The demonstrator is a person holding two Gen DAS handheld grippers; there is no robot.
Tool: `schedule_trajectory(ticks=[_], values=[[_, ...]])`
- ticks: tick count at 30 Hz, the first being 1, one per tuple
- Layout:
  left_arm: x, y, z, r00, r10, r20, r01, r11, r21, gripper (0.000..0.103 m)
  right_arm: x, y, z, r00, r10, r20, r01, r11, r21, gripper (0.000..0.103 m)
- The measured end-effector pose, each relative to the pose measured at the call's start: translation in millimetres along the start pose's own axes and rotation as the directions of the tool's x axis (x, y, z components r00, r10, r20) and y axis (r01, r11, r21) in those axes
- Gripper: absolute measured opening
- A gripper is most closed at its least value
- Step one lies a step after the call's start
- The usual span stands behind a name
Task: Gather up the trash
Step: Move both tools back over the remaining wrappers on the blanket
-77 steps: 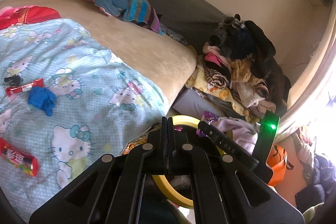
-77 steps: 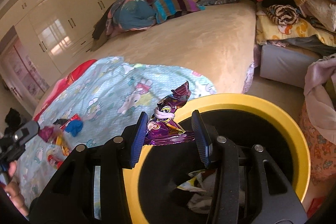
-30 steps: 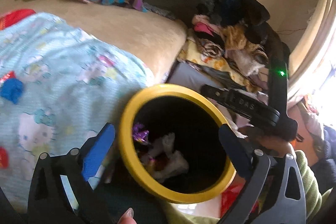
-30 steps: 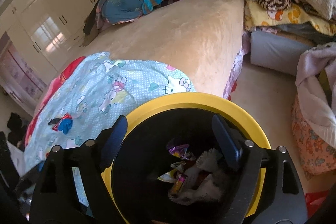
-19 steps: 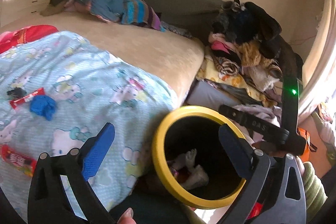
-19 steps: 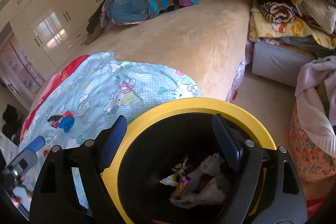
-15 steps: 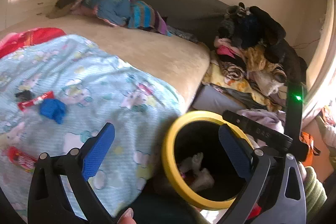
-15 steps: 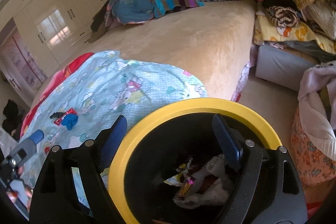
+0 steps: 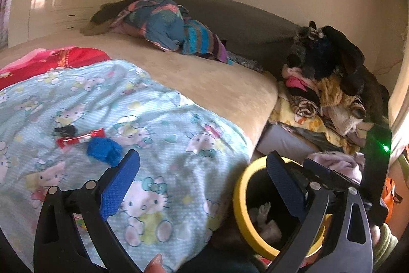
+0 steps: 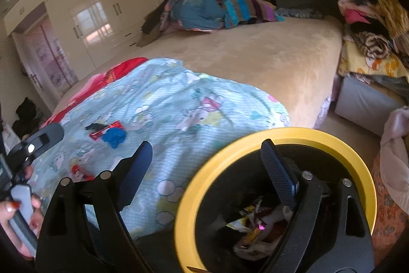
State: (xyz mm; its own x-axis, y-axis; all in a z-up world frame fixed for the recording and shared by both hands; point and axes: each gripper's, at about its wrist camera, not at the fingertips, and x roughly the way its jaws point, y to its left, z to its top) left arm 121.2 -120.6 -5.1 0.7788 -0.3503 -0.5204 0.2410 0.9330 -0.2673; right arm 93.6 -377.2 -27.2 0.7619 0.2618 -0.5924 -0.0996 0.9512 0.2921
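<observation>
Two grippers gape empty: your left gripper (image 9: 203,172) over the blanket (image 9: 158,119), your right gripper (image 10: 207,160), just widening, above the yellow-rimmed bin (image 10: 332,142). Far left lie wrappers (image 9: 80,138); the bin's trash (image 10: 255,224) is half hidden.

Cream wardrobe (image 10: 102,7) along left wall, tan bed (image 10: 255,60), grey headboard (image 9: 242,19), heaped clothes (image 9: 332,73), warm daylight

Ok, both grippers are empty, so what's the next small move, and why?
Probably reach the left gripper toward the blue scrap on the blanket. Its fingers stand open with nothing between them, the scrap lies just ahead beside a red wrapper, and the bin already holds trash.
</observation>
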Motion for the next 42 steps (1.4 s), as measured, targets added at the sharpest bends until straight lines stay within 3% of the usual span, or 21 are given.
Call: schedule_trajectory(ticks=[28,35,42], values=[[-27.8,89.4,14.7,0.983,0.174,0.051,-0.161,0.967,-0.200,0.097,1.8,79.8,-10.1,0.995,0.099,0.012,-0.096,0.984,-0.148,0.083],[-35.0,116.7,14.8,0.968,0.245,0.054,-0.227,0.946,-0.231,0.097,16.5,119.7,-10.1,0.989,0.146,-0.002,-0.143,0.962,-0.231,0.084],[-40.5,169.2,11.7,0.949,0.315,0.031,-0.288,0.899,-0.330,0.097,53.5,150.4,-12.8,0.983,0.174,-0.058,-0.183,0.944,-0.273,0.084]])
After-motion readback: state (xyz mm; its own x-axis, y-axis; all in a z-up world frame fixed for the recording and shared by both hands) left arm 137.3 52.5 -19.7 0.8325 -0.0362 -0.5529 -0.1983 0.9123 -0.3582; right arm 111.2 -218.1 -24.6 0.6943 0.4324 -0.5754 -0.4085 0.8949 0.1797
